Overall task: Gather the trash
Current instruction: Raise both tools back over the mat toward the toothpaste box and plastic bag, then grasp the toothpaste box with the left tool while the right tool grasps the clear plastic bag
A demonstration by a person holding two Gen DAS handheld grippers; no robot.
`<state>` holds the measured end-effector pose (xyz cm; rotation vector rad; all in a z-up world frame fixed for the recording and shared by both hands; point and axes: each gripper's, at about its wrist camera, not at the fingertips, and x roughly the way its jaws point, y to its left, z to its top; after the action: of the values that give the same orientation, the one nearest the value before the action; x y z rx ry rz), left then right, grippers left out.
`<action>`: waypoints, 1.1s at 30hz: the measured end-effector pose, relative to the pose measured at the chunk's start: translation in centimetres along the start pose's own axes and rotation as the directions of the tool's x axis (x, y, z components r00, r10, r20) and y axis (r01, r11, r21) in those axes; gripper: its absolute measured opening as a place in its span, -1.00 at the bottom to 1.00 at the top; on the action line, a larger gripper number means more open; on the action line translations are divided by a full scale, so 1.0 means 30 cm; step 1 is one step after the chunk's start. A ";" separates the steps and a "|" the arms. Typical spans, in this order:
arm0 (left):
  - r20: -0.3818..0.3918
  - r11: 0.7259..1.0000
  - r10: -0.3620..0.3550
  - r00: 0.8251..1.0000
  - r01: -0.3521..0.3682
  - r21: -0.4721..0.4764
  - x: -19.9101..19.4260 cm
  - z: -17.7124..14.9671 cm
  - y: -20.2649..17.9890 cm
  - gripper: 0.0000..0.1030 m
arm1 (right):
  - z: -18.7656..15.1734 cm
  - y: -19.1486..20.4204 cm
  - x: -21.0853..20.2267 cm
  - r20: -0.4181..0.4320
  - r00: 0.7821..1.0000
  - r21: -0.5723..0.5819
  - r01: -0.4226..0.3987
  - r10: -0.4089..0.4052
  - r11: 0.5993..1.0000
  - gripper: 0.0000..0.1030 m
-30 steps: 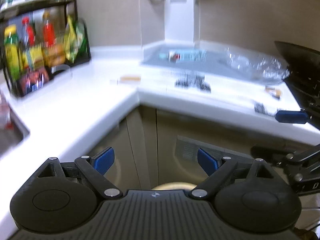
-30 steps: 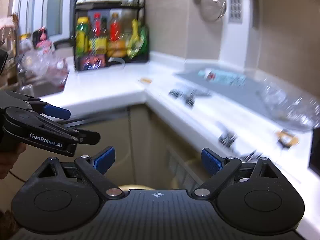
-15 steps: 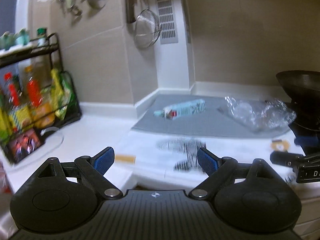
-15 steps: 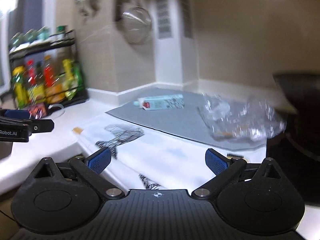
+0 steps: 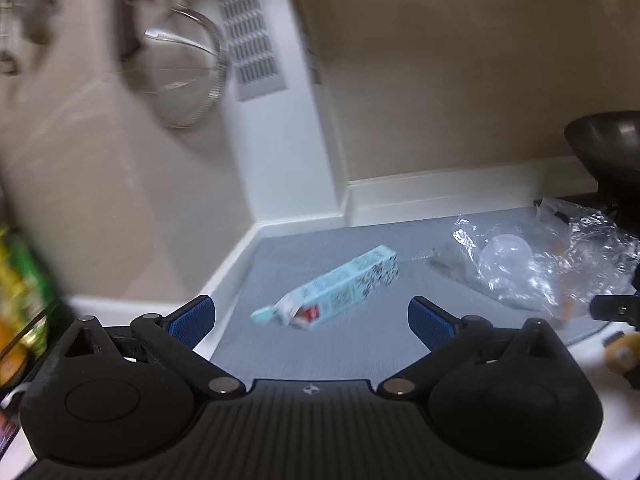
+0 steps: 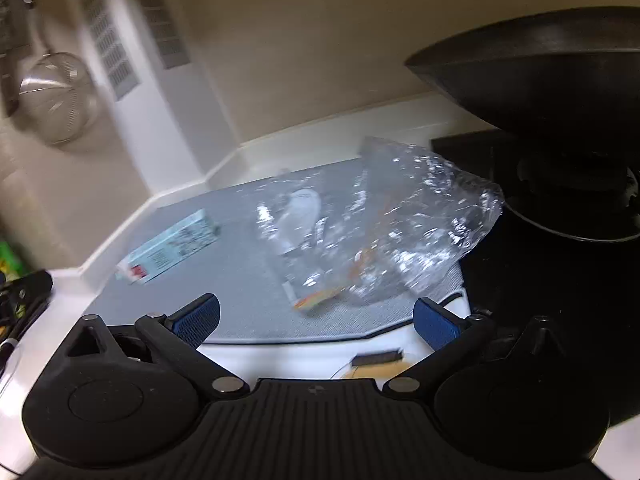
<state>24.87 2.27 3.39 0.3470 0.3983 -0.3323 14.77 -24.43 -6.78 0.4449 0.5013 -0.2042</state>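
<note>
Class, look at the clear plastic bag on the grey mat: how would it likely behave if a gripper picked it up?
The clear plastic bag is crumpled and glossy, so probably floppy and slippery. Small items show inside, so it would likely sag and shift. It looks light.

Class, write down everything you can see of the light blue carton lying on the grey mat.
The light blue carton is a long, slim box, apparently thin card, printed with dark speckled markings and text. It lies flat on its side on the grey mat, set diagonally, near the wall corner. Its near end is torn open, showing white flaps and a red patch. A clear plastic bag lies apart from it on the same mat. Nothing but the mat touches it; motion blur hides the print.
</note>
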 end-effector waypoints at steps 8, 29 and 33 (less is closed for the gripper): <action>-0.053 0.993 -0.114 0.992 0.113 -0.021 0.390 0.090 -0.017 0.99 | 0.018 -0.016 0.095 0.026 0.998 0.113 0.057 -0.060 0.992 0.99; -0.146 0.992 -0.088 0.985 0.072 -0.107 0.514 0.112 -0.010 -1.00 | 0.000 0.051 0.044 0.215 0.974 -0.081 0.095 -0.076 0.992 -0.90; -0.094 0.994 -0.099 0.991 0.093 -0.065 0.484 0.113 -0.012 -0.98 | 0.020 0.111 0.012 0.307 0.948 -0.211 0.158 -0.088 0.965 0.36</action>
<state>38.43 -2.89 -0.01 0.2862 0.5205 -0.3975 16.32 -21.78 -5.28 0.1475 0.2536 -0.3237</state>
